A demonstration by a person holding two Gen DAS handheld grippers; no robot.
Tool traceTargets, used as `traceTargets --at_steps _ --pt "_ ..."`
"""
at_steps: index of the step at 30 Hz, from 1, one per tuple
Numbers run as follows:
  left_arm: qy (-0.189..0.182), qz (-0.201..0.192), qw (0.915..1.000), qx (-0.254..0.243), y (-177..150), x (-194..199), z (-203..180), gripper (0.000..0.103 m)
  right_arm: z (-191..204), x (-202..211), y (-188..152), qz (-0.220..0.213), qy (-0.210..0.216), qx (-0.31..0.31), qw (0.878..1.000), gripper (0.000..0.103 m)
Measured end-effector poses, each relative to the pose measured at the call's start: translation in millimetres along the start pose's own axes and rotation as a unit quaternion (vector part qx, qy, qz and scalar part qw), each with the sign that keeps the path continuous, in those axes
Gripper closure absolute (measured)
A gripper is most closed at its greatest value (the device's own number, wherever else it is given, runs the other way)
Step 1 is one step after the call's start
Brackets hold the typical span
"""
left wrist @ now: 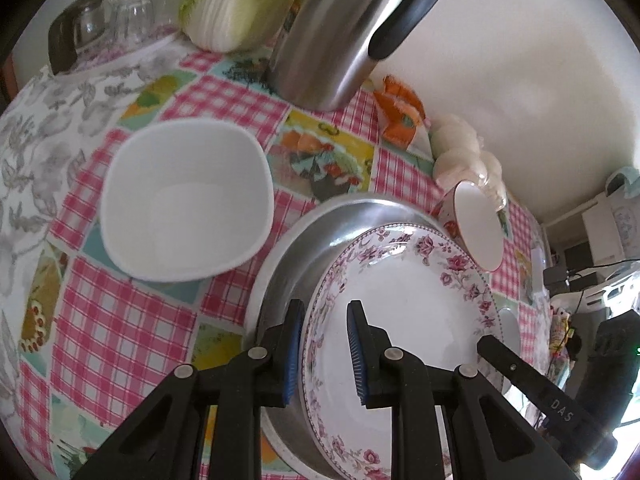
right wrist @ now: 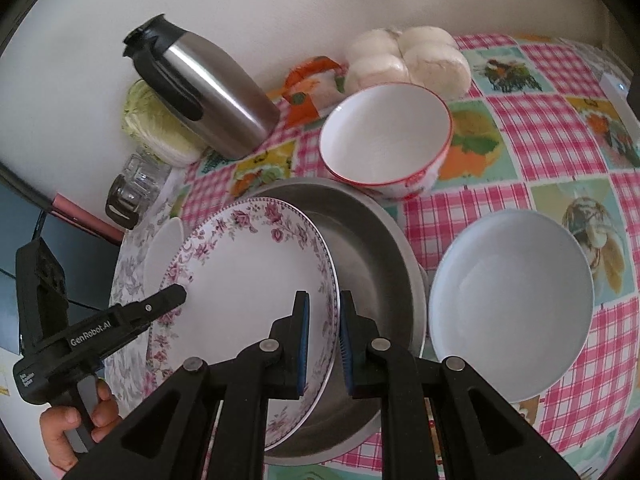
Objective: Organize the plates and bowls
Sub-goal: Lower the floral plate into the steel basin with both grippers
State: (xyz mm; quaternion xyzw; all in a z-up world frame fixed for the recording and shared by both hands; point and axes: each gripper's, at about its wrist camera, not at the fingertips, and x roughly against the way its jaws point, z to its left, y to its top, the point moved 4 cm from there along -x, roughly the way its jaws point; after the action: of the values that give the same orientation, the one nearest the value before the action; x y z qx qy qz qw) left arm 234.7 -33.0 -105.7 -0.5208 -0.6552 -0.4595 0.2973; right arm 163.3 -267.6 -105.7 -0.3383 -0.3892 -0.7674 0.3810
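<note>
A floral-rimmed plate (left wrist: 412, 312) (right wrist: 248, 276) is tilted over a steel basin (left wrist: 320, 240) (right wrist: 368, 248). My left gripper (left wrist: 322, 354) straddles the plate's rim, its fingers a little apart from it. My right gripper (right wrist: 324, 340) closes on the opposite rim with a small gap. A square white bowl (left wrist: 186, 200) sits left of the basin. A red-rimmed bowl (right wrist: 386, 138) (left wrist: 478, 226) stands behind the basin. A pale blue bowl (right wrist: 510, 300) sits right of it.
A steel thermos jug (left wrist: 344, 28) (right wrist: 200, 88), a cabbage (left wrist: 244, 0), upturned glasses (left wrist: 128, 12), white buns (right wrist: 408, 60) and an orange packet (left wrist: 400, 108) line the back of the checked tablecloth (left wrist: 128, 320), by the wall.
</note>
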Motion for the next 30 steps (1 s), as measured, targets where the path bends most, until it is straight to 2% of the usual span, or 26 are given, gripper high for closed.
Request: traceTargets --at_steps 13,30 --pt "0.018 0.016 0.9997 0.004 -4 -22 9 0.08 -14 -15 -3 0.01 -0.01 -0.014 1.0 0.088" --pt "0.022 0.003 0.9998 0.003 -2 -27 8 0.08 -19 -27 -4 0.015 -0.012 -0.022 1.0 0.087"
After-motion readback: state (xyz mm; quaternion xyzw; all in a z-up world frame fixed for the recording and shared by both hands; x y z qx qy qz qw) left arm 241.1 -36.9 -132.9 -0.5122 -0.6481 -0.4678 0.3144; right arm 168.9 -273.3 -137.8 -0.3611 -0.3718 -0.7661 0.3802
